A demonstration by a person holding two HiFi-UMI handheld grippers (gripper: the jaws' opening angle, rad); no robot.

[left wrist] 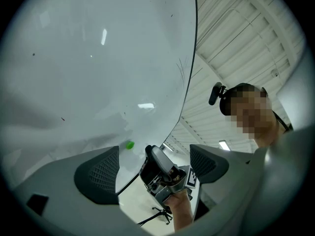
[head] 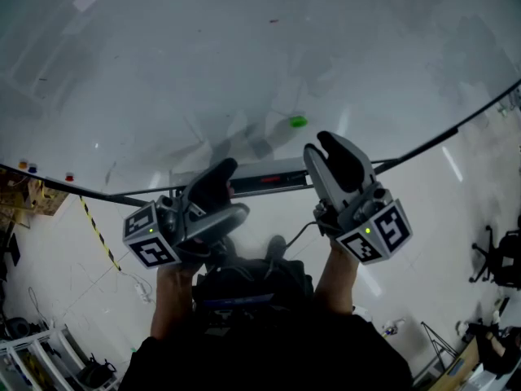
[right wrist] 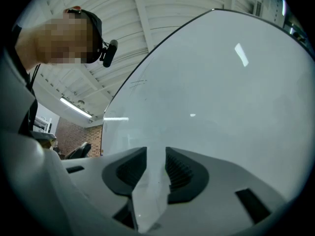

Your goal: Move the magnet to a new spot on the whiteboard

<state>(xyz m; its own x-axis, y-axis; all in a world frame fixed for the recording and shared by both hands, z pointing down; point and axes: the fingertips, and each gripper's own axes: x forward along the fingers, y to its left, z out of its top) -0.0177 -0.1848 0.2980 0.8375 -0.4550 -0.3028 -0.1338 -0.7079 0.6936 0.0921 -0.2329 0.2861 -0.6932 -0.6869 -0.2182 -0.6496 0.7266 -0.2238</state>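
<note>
A small green magnet (head: pixel 298 121) sticks on the big whiteboard (head: pixel 203 63), just up and left of my right gripper (head: pixel 338 160). That gripper's jaws stand a narrow gap apart with nothing between them, and in the right gripper view (right wrist: pixel 156 167) only bare board shows past them. My left gripper (head: pixel 215 187) hangs lower left, below the board's bottom edge. Its jaws (left wrist: pixel 153 167) are spread wide and empty. Between its pads (left wrist: pixel 99 173) I see the right gripper (left wrist: pixel 162 173), with the green magnet (left wrist: pixel 130 144) on the board beyond. Neither gripper touches the magnet.
A dark ledge (head: pixel 269 177) runs along the board's bottom edge between the grippers. Small coloured magnets (head: pixel 32 168) and a red one (head: pixel 69 177) sit at the board's lower left. Yellow-black tape (head: pixel 98 230) marks the floor, and an office chair (head: pixel 492 259) stands at the right.
</note>
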